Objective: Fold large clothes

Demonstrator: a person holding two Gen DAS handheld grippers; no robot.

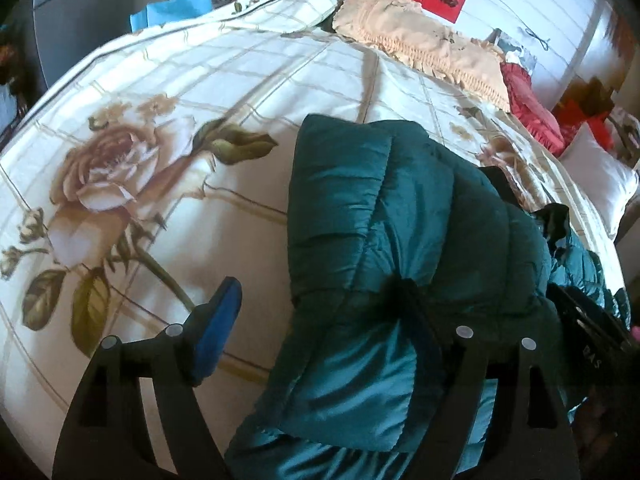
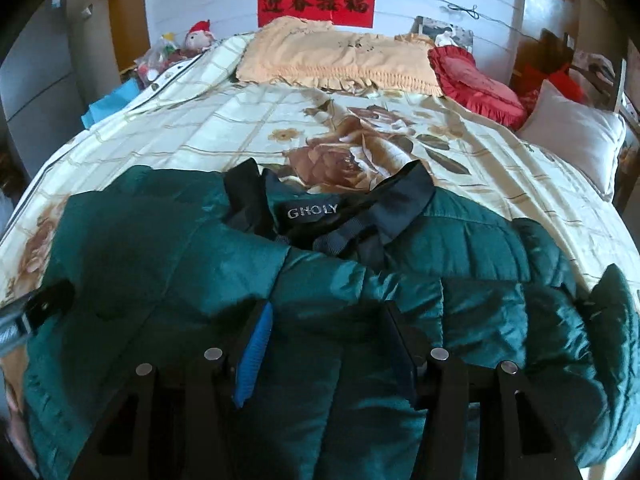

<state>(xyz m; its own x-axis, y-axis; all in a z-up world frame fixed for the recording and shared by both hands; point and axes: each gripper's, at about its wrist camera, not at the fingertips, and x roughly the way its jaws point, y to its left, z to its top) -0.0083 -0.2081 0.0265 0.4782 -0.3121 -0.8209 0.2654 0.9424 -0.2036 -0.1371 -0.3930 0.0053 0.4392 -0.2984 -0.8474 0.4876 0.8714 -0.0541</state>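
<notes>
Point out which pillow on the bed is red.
The ruffled red pillow, lying between the long peach pillow at the head of the bed and the plain white pillow at the right edge.

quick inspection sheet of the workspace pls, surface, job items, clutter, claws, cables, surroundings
surface: bed with a cream floral cover, in use as the work surface
job's things: green puffer jacket, partly folded, dark collar towards the headboard
clutter: peach pillow, red cushion, white pillow, doll
claws: left claw open, one finger off the jacket; right claw open over the jacket
cables: thin wire along the wall
surroundings: red banner on the white wall
</notes>
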